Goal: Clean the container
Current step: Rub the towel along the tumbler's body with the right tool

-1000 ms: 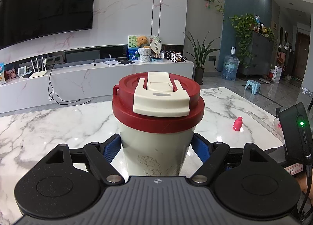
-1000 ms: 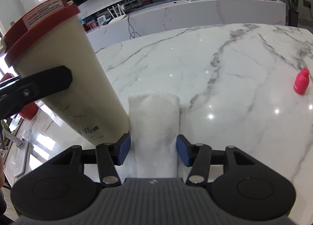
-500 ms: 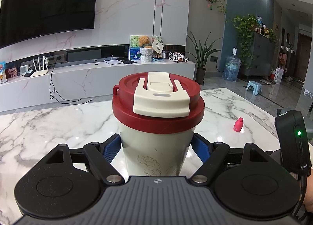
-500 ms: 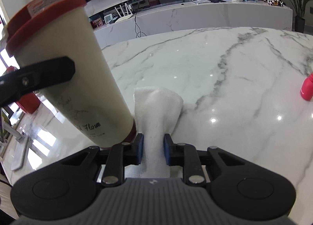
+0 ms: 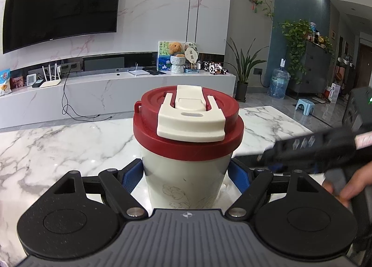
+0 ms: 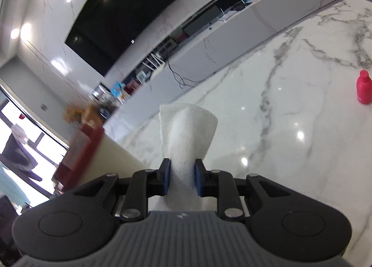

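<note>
A cream cup (image 5: pixel 183 169) with a red lid (image 5: pixel 188 141) and a cream flip cap stands upright on the marble table (image 5: pixel 58 150). My left gripper (image 5: pixel 186 175) is shut on its body, one blue pad on each side. In the right wrist view the cup (image 6: pixel 116 162) is a tilted blur at the lower left. My right gripper (image 6: pixel 182 176) is shut on a folded white cloth (image 6: pixel 188 127), which sticks up beyond the pads, clear of the tabletop. In the left wrist view the right gripper's dark body (image 5: pixel 325 148) and the person's hand (image 5: pixel 348 188) blur past the cup's right side.
A small pink bottle (image 6: pixel 363 90) stands on the table (image 6: pixel 290 116) to the right. Beyond the table's far edge runs a long white TV bench (image 5: pixel 116 90) under a wall screen.
My right gripper closed on the cloth, lifted it off the table and rolled; its view now tilts. In the left view it swung in beside the cup. The left gripper held still.
</note>
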Available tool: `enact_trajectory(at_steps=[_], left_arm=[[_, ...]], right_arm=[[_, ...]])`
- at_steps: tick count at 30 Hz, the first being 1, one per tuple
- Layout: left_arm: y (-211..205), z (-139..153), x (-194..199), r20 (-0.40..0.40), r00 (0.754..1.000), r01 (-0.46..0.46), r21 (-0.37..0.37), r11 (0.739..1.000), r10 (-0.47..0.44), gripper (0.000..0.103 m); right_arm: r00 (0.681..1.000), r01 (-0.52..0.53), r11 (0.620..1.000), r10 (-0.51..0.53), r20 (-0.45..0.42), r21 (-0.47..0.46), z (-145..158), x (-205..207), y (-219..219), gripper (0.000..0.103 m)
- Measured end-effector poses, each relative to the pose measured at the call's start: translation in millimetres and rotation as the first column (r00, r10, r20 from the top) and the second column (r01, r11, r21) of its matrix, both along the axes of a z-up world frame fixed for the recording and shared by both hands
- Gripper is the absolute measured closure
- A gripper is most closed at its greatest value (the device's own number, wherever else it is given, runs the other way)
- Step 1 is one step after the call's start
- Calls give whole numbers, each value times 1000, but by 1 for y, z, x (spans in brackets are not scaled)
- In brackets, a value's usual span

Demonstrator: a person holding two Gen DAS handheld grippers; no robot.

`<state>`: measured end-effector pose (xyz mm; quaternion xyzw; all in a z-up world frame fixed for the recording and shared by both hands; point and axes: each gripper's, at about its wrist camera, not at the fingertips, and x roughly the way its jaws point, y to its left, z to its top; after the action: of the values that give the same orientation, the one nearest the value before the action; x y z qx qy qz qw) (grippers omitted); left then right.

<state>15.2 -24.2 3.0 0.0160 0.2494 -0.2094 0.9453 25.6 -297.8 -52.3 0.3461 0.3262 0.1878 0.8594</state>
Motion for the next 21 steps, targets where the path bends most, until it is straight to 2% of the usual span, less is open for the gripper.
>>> enact_trajectory(at_steps=[7, 12, 16, 21], left_arm=[[-3, 0, -8, -5, 999, -46, -14, 999, 46, 21], [-5, 5, -14, 28, 996, -81, -17, 997, 81, 21], [-3, 6, -12, 32, 997, -69, -15, 998, 69, 27], [3, 5, -8, 37, 999, -27, -9, 1000, 27, 27]], right_arm=[[998, -18, 991, 10, 62, 132, 13, 0, -9, 79], [995, -50, 983, 34, 98, 174, 20, -2, -8, 79], [991, -94, 977, 73, 117, 193, 22, -3, -4, 79], [989, -113, 974, 91, 118, 196, 21, -3, 2, 79]])
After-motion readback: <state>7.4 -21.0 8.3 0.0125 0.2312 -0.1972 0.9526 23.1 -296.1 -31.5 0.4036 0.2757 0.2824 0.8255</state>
